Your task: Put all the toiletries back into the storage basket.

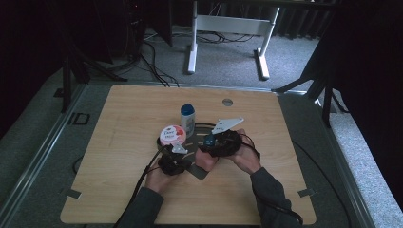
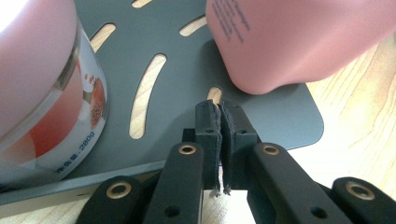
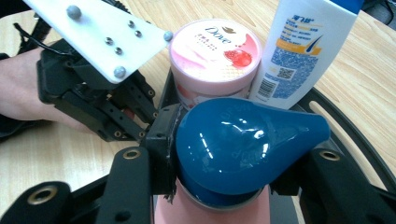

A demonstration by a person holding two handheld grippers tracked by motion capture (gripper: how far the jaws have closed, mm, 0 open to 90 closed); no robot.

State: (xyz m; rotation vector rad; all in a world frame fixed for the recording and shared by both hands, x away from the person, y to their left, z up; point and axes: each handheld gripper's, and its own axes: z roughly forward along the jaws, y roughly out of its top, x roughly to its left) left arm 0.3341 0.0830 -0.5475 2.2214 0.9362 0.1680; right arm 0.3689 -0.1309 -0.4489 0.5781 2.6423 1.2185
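We read "Dove" on the lid of the pink jar (image 3: 214,49); "2800" runs along its side label. The white bottle (image 3: 303,46) carries a QR code and barcode, its other print illegible.

high view overhead; gripper views close

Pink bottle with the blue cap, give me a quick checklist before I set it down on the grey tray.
1. Right gripper clamped on pink bottle: ok.
2. Left gripper shut, holding nothing: ok.
3. Bottle bottom above grey tray: ok.
4. Bottle apart from Dove jar: ok.
5. White shampoo bottle upright: ok.
6. Bottle touching tray: cannot tell.
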